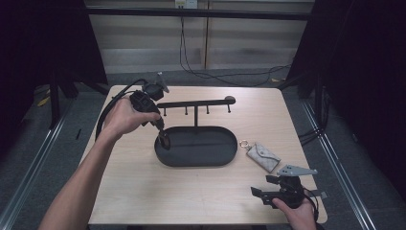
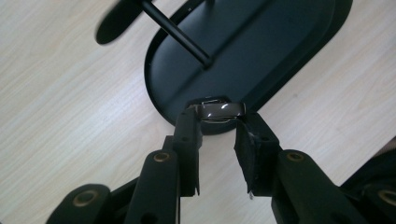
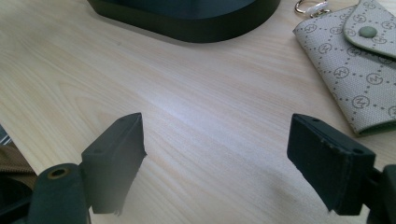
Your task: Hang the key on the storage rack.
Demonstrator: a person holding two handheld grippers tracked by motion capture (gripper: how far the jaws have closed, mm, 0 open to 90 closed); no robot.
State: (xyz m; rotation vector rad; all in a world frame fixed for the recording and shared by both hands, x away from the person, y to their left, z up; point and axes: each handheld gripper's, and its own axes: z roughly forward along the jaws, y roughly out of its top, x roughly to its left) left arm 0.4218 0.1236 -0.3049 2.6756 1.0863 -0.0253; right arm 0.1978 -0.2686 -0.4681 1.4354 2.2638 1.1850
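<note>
Item: small shiny ring-like piece (image 2: pixel 220 112), dark and glossy, exact kind not clear; clamped between the tips of the left tongs (image 2: pixel 218 122), long axis crosswise from one tip to the other. Position: over the near-left rim of the black oval tray (image 1: pixel 225 155), just at its edge, above the counter (image 1: pixel 143 187). Stand: upright post rising from the tray, black hook bar (image 1: pixel 191 103) across the top, small pegs hanging below it, up and beyond the held piece in the high view. Deciding relation: pegs above and farther back than the left tongs (image 1: pixel 164 139), tray floor directly below and inward. Probable next placement either down into the tray or up onto a peg; not settled from this position. Right tongs (image 3: pixel 215 163): wide apart, nothing between them, low at the near-right corner of the counter, well apart from the tray. Beside them: patterned grey key pouch (image 3: pixel 359 70) with metal ring, flat on the counter.
</note>
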